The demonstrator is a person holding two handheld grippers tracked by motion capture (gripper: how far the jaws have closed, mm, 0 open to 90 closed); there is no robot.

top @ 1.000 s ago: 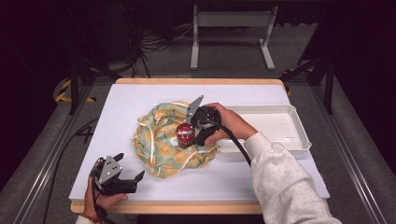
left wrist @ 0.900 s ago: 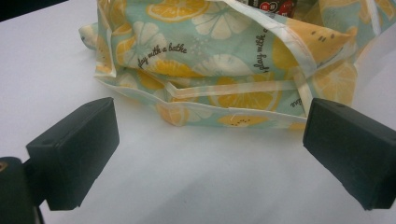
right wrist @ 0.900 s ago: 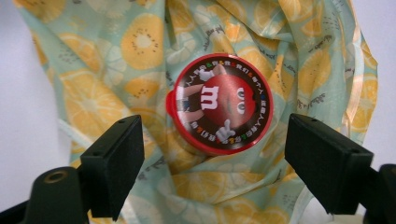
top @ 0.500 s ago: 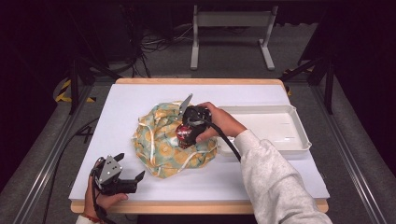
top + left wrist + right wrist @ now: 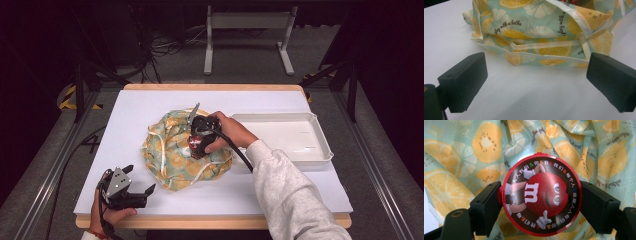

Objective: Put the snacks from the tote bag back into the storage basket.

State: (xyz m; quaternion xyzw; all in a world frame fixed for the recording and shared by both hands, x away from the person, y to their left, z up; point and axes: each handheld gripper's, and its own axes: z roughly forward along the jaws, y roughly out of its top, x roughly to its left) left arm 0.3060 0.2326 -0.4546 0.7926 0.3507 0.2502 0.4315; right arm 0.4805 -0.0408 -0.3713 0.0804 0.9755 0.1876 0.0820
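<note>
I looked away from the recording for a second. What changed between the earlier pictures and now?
The right gripper, shut on the red candy tin, moved left and down over the lemon-print bag, carrying the tin toward the middle of the cloth. The grip on the tin did not change. The left gripper stayed open at the table's near left corner, and the bag and the white tray stayed where they were.
</note>
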